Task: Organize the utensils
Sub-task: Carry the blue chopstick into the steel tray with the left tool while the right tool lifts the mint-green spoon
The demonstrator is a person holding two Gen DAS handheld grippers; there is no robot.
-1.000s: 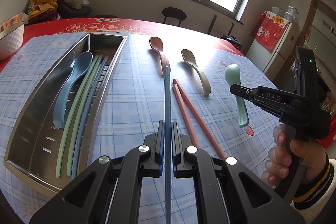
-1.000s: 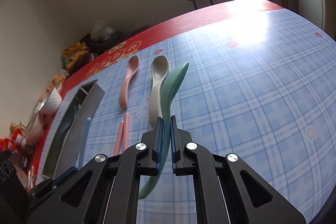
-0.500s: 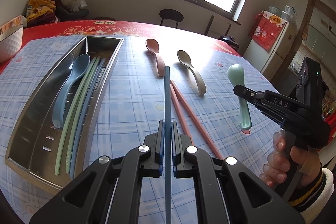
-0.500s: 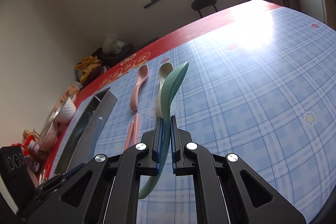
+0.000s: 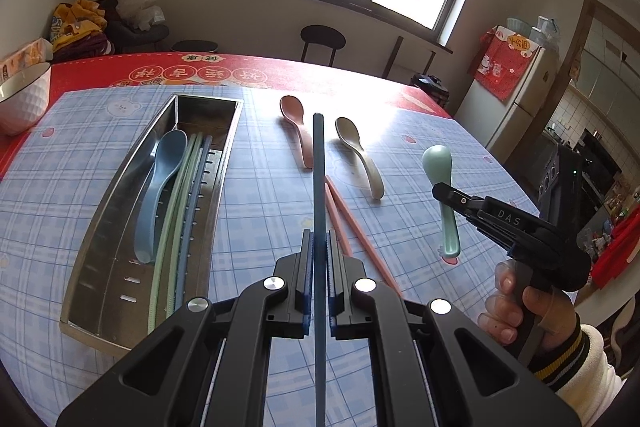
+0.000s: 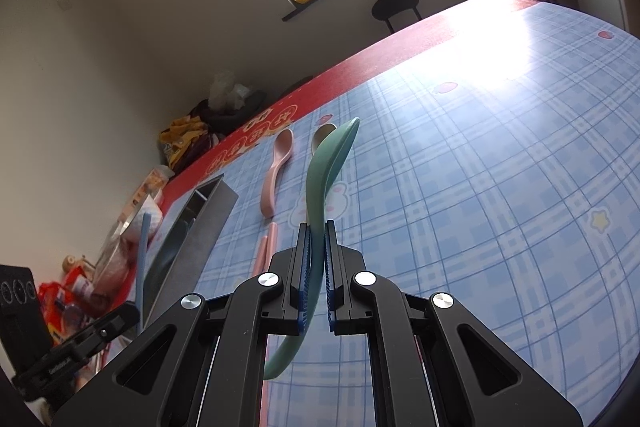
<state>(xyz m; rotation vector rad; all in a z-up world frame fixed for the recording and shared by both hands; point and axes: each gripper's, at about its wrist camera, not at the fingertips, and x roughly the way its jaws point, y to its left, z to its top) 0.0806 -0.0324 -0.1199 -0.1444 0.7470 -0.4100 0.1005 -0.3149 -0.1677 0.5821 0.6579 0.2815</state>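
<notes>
The left gripper (image 5: 319, 247) is closed on a dark blue chopstick (image 5: 318, 163), which points straight ahead above the tabletop (image 5: 60, 195). The right gripper (image 6: 318, 239) is clamped on the handle of a green spoon (image 6: 326, 167), with the bowl up and forward; in the left view this spoon (image 5: 438, 163) hangs in the air near the right edge of the tabletop, and a hand (image 5: 520, 307) with a striped cuff holds the gripper's handle.

A steel tray (image 5: 100, 247) lies toward the left edge, its long side running from the near edge to the far one. Inside it lie a blue spoon (image 5: 158, 187), two green chopsticks (image 5: 176, 203) and one blue chopstick (image 5: 192, 211), side by side.

On the middle of the tabletop lie a pink spoon (image 5: 298, 125) and a beige spoon (image 5: 360, 157), near each other, bowls toward the far edge. Two pink chopsticks (image 5: 352, 223) lie just before them. A white bowl (image 5: 24, 99) stands at the far left corner.
</notes>
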